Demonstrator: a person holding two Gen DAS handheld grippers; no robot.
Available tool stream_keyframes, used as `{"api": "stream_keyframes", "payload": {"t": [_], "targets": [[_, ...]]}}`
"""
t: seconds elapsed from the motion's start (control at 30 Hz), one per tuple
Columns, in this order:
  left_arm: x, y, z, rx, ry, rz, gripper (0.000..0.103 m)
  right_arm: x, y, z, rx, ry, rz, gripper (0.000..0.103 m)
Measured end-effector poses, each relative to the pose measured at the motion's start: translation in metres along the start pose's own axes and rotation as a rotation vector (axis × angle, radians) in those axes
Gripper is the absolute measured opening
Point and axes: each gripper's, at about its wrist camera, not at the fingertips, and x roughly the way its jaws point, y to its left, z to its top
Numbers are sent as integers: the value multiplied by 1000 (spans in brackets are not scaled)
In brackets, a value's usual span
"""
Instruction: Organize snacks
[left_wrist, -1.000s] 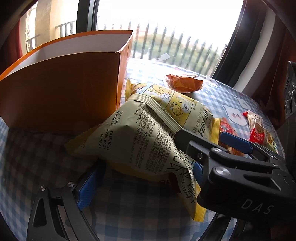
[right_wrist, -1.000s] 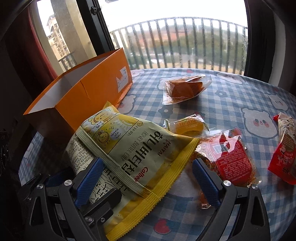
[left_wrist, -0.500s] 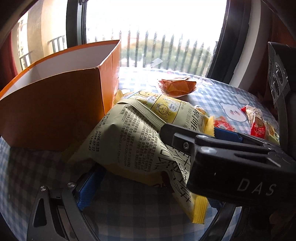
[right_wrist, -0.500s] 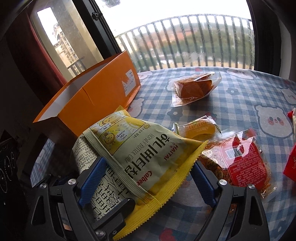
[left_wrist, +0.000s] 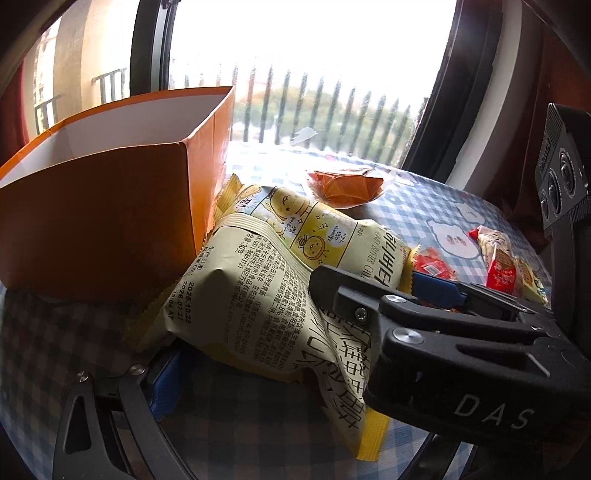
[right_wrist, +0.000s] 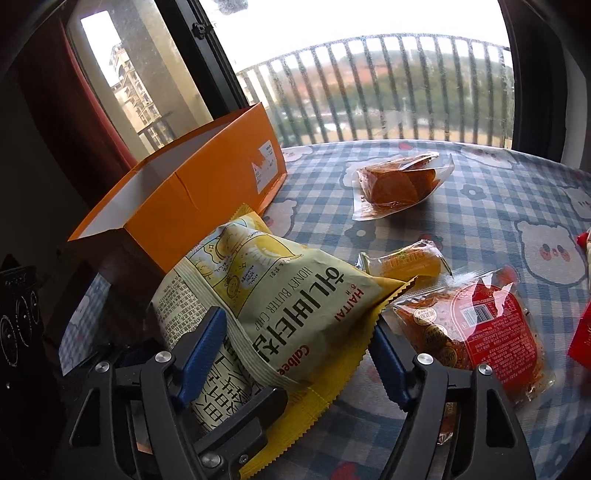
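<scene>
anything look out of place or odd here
The yellow honey butter chip bag is propped askew against the open orange cardboard box, not inside it. Both the left gripper and right gripper straddle the bag at once, jaws open.

Black two-finger right gripper with blue pads (right_wrist: 295, 350) spreading wide, fingers straddling bag. Black left gripper (right_wrist: 236, 417) crossing beneath at lower left, its closure unclear.
</scene>
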Motion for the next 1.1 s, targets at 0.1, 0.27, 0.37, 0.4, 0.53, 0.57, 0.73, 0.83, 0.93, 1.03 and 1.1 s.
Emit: {"api": "stream_keyframes", "payload": {"t": [0.1,0.27,0.37,0.4,0.53,0.57,0.73,0.83,0.93,1.03,1.1], "targets": [[-6,-6,-2,16,-14,-8,97,-6,-1,-4,11,-2,0,74],[-23,-15,-1,33,-46,-41,97,-28,2,-6,6,-29,-4,73],[-37,-21,1,57,-84,-43,97,-43,6,-4,7,-56,-7,72],[-41,-23,2,59,-89,-48,97,-48,7,-3,8,-64,-9,73],[-61,-28,9,73,-125,-56,97,-67,13,3,-3,-103,-18,73],[-67,-29,12,77,-138,-54,97,-72,15,6,-4,-113,-17,73],[-91,-25,26,82,-187,-46,97,-91,29,23,-28,-161,-10,73],[-101,-21,35,81,-210,-38,97,-95,40,34,-40,-179,-4,73],[-106,-18,47,75,-228,-29,97,-98,51,43,-60,-195,1,73],[-112,-8,56,70,-248,-16,97,-97,63,53,-82,-208,9,73],[-115,0,61,62,-262,-7,97,-95,72,61,-97,-214,15,73]]}}
